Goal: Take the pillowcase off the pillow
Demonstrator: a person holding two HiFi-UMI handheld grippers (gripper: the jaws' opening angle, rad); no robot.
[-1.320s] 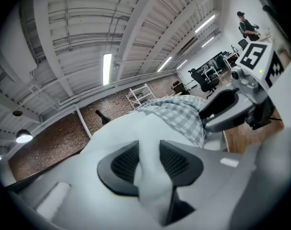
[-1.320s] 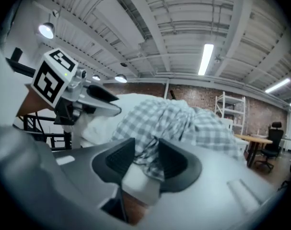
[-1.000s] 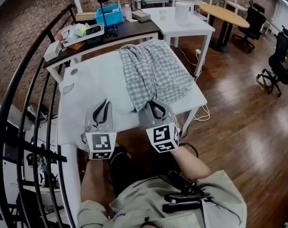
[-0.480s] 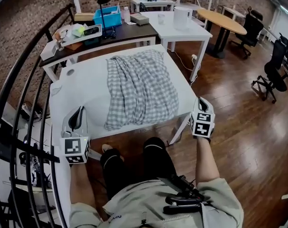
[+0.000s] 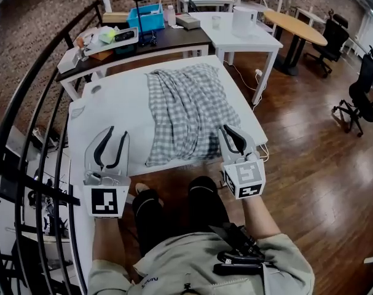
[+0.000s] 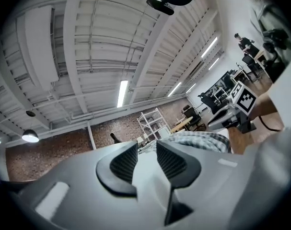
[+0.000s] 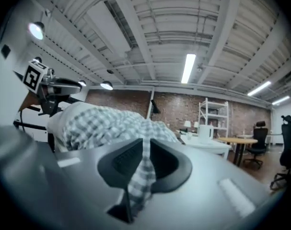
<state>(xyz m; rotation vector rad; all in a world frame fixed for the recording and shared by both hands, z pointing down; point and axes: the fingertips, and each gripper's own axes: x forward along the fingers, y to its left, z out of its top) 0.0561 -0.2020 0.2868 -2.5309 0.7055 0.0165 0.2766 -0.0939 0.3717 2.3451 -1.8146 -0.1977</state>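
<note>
Checked grey-and-white pillowcase (image 5: 186, 103) lies rumpled at the centre of the white surface (image 5: 112, 103), its near end at the front edge; the pillow is presumably inside it, covered by the cloth. Judged as thin, limp woven cotton: light, no stiffness, and likely to bunch and drag instead of sliding off in one piece. It is not fragile, but the filling will want to follow the cloth unless the far end is held down. Best hold looks like the open hem at the near corners, taking one layer only. Right tool (image 5: 228, 131) sits at the lower right corner of the cloth; its jaws have just been opening and stand slightly apart, with a fold of the check fabric running up between the pads, loosely and not yet pinched as far as I can judge. Left tool (image 5: 118, 131), lower left of the frame, is over bare surface, jaws likewise just opened, nothing between them. No brand or label on the cloth; only square black-and-white marker patterns on the tools' cubes, no legible words.
</note>
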